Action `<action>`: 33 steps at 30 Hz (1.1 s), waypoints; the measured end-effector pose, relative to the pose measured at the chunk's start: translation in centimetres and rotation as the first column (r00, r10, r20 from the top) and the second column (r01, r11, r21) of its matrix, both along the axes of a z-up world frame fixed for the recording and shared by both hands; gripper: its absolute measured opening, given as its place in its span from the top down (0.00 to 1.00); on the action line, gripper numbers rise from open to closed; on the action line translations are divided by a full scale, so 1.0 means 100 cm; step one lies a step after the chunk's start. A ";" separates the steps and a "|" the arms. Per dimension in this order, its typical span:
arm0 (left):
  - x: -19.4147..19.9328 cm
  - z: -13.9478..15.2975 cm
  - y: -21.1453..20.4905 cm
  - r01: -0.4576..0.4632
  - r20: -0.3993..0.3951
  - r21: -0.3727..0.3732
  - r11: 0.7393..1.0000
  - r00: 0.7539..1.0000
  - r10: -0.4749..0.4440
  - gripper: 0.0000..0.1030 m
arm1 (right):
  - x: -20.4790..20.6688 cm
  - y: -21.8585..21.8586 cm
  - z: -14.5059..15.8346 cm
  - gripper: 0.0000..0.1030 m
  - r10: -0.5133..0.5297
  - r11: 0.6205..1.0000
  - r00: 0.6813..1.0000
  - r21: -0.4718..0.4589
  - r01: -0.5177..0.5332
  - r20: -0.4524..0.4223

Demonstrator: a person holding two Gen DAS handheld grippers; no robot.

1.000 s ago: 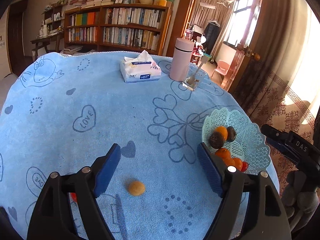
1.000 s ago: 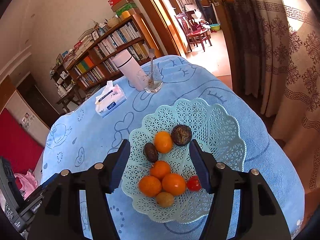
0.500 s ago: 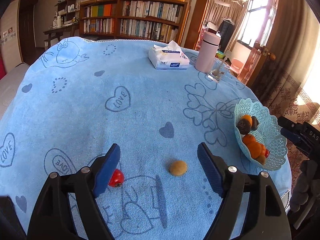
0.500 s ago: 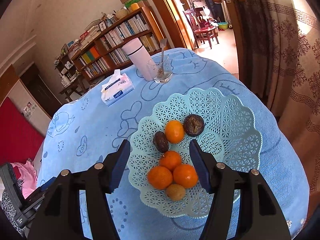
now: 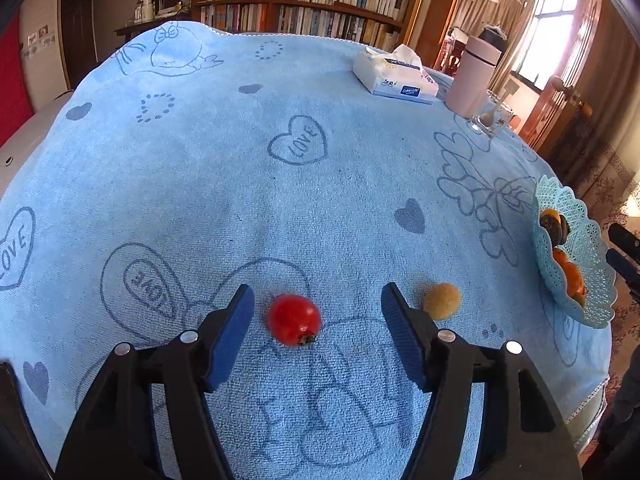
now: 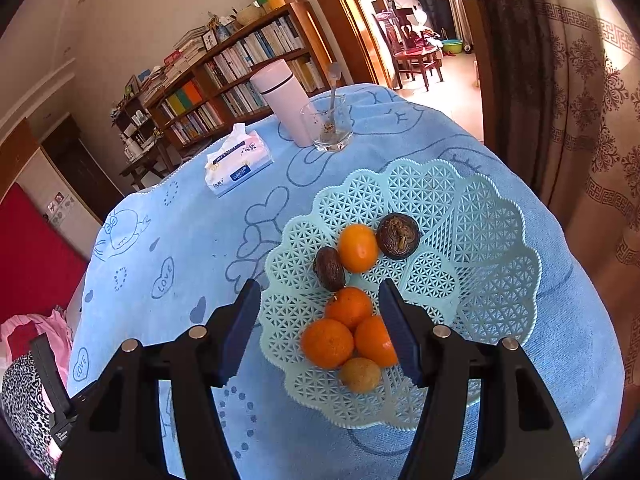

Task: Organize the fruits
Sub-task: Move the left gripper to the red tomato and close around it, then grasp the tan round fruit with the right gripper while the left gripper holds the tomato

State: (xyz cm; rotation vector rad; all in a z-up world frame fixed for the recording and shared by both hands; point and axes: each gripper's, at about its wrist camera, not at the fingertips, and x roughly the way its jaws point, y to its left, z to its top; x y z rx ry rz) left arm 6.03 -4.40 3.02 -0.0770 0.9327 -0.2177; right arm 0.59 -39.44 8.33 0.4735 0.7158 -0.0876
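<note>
A small red tomato (image 5: 294, 320) lies on the blue cloth between the fingers of my left gripper (image 5: 317, 302). Its jaws are closing and the pads stand clear of the tomato on both sides. A tan round fruit (image 5: 441, 301) sits just outside the right finger. The mint lattice basket (image 5: 588, 240) stands at the table's right edge. In the right wrist view my right gripper (image 6: 320, 300) hovers open over that basket (image 6: 460, 216), above several oranges (image 6: 349, 306), two dark brown fruits (image 6: 398, 236) and a tan fruit (image 6: 360, 374). It holds nothing.
At the far side of the table are a tissue pack (image 5: 396, 78), a pink flask (image 5: 472, 76) and a glass with a spoon (image 5: 492, 120). The table edge drops away close behind the basket. A bookshelf (image 5: 304, 0) lines the back wall.
My left gripper has moved left and down from the tan fruit until the tomato lies between its fingers, and its jaws have narrowed. The right gripper has barely shifted over the basket.
</note>
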 end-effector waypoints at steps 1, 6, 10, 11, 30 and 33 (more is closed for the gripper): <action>0.001 -0.003 0.000 -0.001 -0.008 0.002 1.000 1.000 0.001 0.41 | 0.000 0.001 0.000 0.39 0.002 1.000 1.000 -0.001 -0.002 0.000; 0.001 -0.015 -0.001 -0.001 -0.028 0.019 1.000 1.000 0.001 0.48 | 0.003 0.004 -0.002 0.39 0.012 1.000 1.000 -0.007 -0.012 -0.005; -0.002 -0.018 -0.001 -0.009 -0.008 0.055 0.998 1.000 0.010 0.58 | 0.004 0.008 -0.003 0.39 0.021 1.000 1.000 -0.013 -0.021 -0.009; -0.003 -0.018 0.000 -0.012 -0.003 0.059 0.998 1.000 0.012 0.59 | 0.004 0.008 -0.003 0.39 0.023 1.000 1.000 -0.015 -0.023 -0.009; -0.002 -0.019 0.011 -0.055 0.025 0.050 0.997 0.998 0.054 0.66 | 0.007 0.031 -0.013 0.39 0.072 0.996 0.997 -0.041 -0.074 -0.034; -0.002 -0.020 0.009 -0.052 0.032 0.064 0.997 0.998 0.050 0.66 | 0.008 0.035 -0.015 0.39 0.081 0.996 0.996 -0.042 -0.083 -0.041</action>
